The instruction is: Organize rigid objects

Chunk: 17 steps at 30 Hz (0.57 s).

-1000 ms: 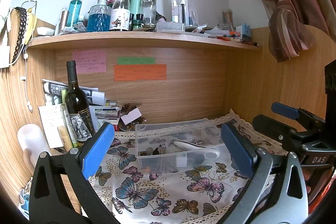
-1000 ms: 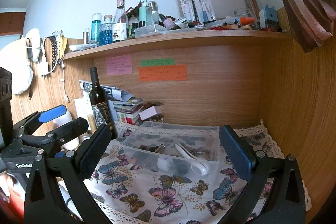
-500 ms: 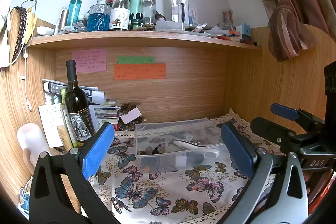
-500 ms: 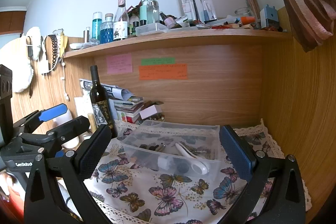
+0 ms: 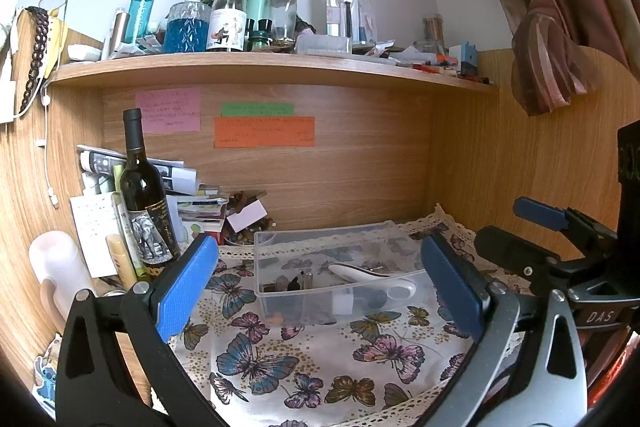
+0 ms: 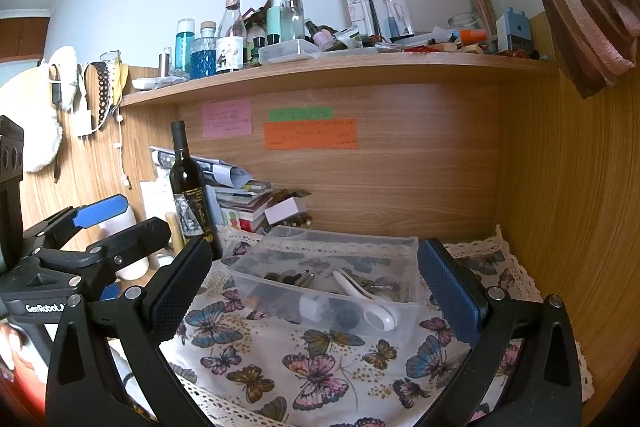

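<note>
Both grippers [image 5: 320,279] [image 6: 316,279] unchanged vs. earlier, fingers apart.

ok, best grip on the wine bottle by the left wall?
Take the wine bottle by the neck, coming from the front-right. It stands upright, papers and tubes crowd its body on the left and behind, and only the slim neck stands clear. Left gripper is open and nearer, probably.

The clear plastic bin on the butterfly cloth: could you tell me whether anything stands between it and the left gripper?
Nothing visible does: only bare butterfly tablecloth lies between the open left gripper and the clear plastic bin.
</note>
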Motion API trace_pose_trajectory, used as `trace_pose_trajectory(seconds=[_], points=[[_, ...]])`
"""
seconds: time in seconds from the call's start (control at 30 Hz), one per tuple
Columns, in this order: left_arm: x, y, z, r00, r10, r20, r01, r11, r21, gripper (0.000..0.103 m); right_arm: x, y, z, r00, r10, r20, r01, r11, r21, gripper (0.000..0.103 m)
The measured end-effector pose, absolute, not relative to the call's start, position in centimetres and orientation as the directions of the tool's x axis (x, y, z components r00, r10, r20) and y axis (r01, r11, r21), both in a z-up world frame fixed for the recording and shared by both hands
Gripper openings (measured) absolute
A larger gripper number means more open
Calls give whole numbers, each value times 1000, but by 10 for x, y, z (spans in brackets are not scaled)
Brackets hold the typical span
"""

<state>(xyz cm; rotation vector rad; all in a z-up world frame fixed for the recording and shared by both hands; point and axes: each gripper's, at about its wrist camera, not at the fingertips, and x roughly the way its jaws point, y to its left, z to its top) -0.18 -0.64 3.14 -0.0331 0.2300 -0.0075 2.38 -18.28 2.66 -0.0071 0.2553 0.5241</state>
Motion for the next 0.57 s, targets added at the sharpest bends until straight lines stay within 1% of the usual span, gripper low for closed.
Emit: trace_pose_trajectory(seconds=[0.57], points=[[3,-8,30,967,-14,-254,3,999,-44,103,30,-185,26,827,499,-258,-498,864,72,103]])
